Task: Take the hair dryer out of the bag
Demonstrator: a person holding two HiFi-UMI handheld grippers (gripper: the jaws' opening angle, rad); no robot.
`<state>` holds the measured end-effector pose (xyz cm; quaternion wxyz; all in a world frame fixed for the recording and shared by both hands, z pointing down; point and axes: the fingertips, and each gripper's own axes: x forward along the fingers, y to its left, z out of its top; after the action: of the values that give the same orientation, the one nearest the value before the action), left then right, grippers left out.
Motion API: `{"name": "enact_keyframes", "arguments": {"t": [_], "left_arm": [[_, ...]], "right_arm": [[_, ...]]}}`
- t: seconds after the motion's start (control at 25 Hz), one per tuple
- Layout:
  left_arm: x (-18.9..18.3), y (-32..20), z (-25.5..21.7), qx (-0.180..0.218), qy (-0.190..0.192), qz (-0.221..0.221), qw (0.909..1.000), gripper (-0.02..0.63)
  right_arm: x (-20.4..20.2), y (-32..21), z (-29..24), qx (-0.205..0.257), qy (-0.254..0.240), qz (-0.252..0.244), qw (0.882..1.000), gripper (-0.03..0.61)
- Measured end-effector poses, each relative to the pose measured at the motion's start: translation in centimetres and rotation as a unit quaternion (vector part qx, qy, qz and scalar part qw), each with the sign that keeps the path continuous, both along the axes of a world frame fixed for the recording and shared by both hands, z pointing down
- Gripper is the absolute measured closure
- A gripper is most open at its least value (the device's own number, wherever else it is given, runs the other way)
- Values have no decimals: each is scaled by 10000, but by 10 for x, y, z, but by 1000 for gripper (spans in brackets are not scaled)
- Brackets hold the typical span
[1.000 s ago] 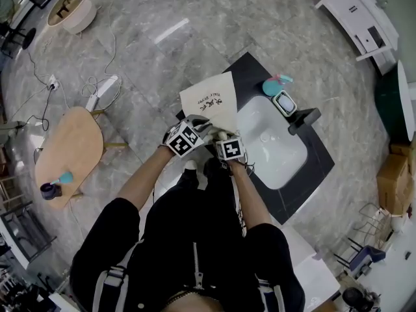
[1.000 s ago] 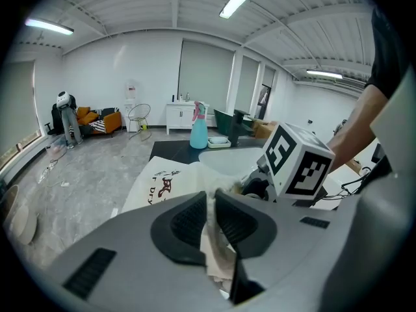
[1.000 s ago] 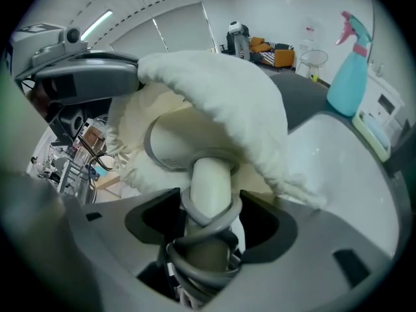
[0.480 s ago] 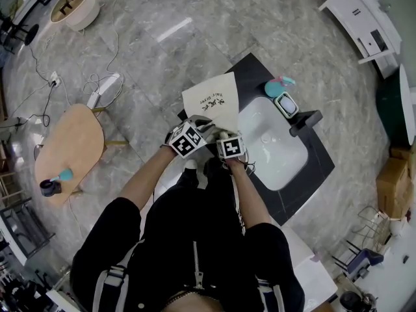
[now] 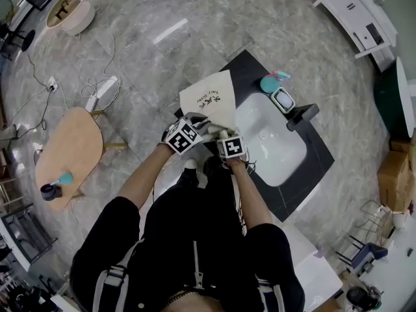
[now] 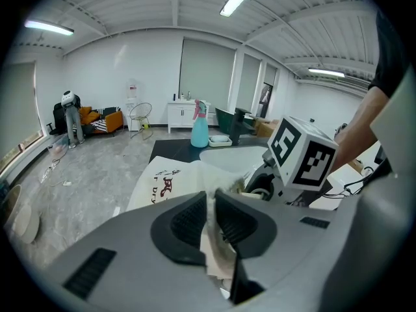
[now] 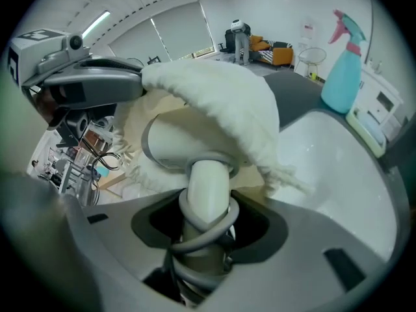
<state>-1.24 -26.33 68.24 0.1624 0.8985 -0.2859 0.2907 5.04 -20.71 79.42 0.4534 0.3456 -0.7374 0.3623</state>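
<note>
A cream cloth bag (image 5: pixel 211 99) with dark print lies on the black counter, left of the sink. My left gripper (image 6: pixel 210 207) is shut on the bag's rim cloth (image 6: pixel 214 239), at the bag's near end (image 5: pixel 203 125). The white hair dryer (image 7: pixel 208 187) pokes handle-first out of the bag's mouth (image 7: pixel 221 96), a grey cord wound round its handle. My right gripper (image 7: pixel 207 229) points steeply down beside the left one (image 5: pixel 223 134). Its jaws have just been closing and now press on the cord-wrapped handle. The dryer's head stays under the cloth.
A white sink basin (image 5: pixel 270 142) with a black faucet (image 5: pixel 302 117) lies right of the bag. A teal spray bottle (image 5: pixel 273 82) and a soap dish (image 5: pixel 284 101) stand behind it. A wooden side table (image 5: pixel 68 151) stands on the floor to the left.
Both grippers keep their places at the bag's mouth; only the view shifts slightly.
</note>
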Motion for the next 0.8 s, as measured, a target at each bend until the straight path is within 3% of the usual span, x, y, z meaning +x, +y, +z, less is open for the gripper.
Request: {"name": "enact_keyframes", "arguments": {"t": [0.8], "left_arm": [[3, 0, 4, -47, 73, 93, 9999, 555]], "right_arm": [[21, 35, -31, 368, -217, 170, 9989, 364]]}}
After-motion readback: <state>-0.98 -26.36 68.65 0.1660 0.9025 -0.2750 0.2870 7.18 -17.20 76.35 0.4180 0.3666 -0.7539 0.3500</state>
